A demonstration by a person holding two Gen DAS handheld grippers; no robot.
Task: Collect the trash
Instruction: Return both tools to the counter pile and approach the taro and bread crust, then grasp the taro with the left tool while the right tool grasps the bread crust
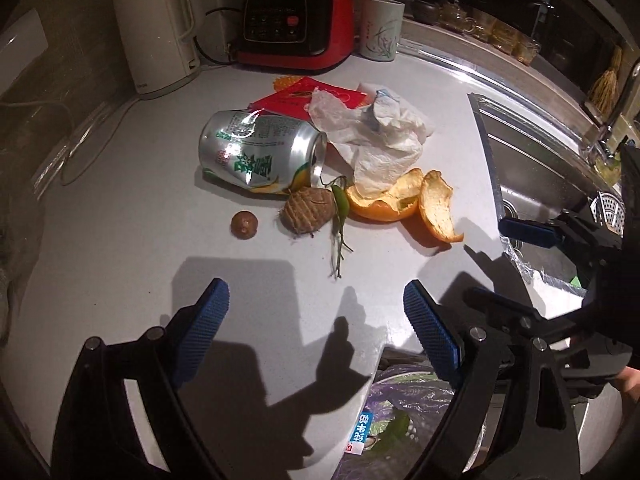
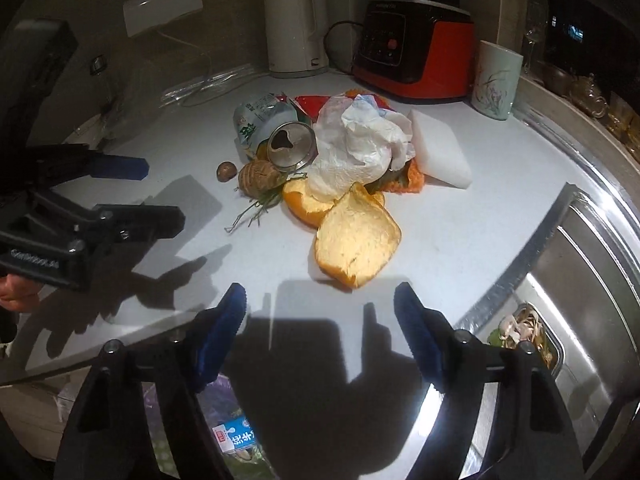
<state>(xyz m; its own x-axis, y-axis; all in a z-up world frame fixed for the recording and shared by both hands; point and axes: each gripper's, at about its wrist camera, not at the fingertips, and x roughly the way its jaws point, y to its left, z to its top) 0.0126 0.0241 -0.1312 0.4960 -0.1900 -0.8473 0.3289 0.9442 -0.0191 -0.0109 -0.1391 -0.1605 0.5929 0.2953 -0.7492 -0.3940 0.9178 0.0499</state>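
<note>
A pile of trash lies mid-counter: a crushed silver-green can (image 1: 260, 152) (image 2: 276, 132), crumpled white paper (image 1: 372, 136) (image 2: 352, 148), orange peel (image 1: 400, 200) (image 2: 356, 240), a brown hairy root (image 1: 308, 210) (image 2: 260, 178), a small brown nut (image 1: 244, 224) (image 2: 227, 171), a green stalk (image 1: 340, 220) and a red wrapper (image 1: 312, 96). My left gripper (image 1: 316, 286) (image 2: 164, 194) hangs open over bare counter in front of the pile. My right gripper (image 2: 320, 292) (image 1: 486, 259) is open too, just short of the peel. Neither holds anything.
A white foam block (image 2: 440, 152) lies right of the pile. Behind it stand a white kettle (image 1: 156, 32), a red blender base (image 1: 296, 20) and a cup (image 1: 380, 28). The steel sink (image 2: 580, 280) is at right. A trash bag (image 1: 400, 420) hangs below the counter's front edge.
</note>
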